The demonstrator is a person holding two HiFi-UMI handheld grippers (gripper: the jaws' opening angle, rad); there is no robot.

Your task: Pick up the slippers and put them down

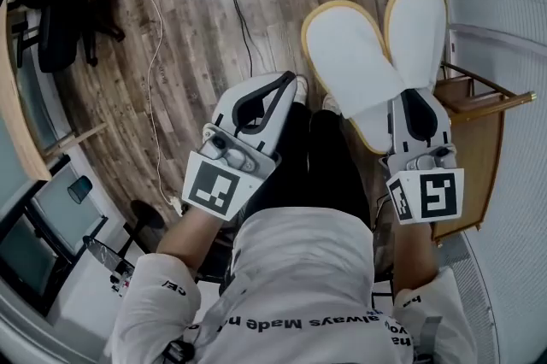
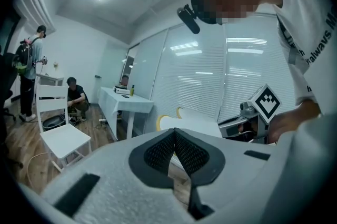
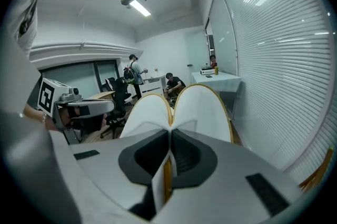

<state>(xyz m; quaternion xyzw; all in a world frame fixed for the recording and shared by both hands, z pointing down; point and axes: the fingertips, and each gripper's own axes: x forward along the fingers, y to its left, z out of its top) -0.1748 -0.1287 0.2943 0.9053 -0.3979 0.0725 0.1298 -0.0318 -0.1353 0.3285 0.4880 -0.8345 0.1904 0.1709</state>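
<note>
While both hands hang out in front of us, we see the right gripper point(image 3: 169, 133) clenched tight on the pair of white fabric slippers with yellow edging point(image 1: 367, 55). Its jaws pinch the two near ends together, and from there the slippers fan apart into a V, broad rounded ends pointing away from us. They are up in the air, off the floor, just to the left of the brown wooden stand point(image 1: 474, 157); the right gripper itself sits at the stand's left edge.

Over to the left gripper point(image 2: 174, 132): jaws closed, tips meeting, nothing caught between them. It hangs further left of the stand, beyond our dark trouser legs point(image 1: 320, 157), and level with its partner.

Below it all we have the brown wood-plank floor point(image 1: 188, 20). A thin white cable point(image 1: 154, 80) trails across the planks well to the left of the stand, and a black office chair point(image 1: 60, 20) stands further left again. In the left gripper view, a white slatted chair point(image 2: 58, 128) and a white table point(image 2: 126, 102) stand across the room.
</note>
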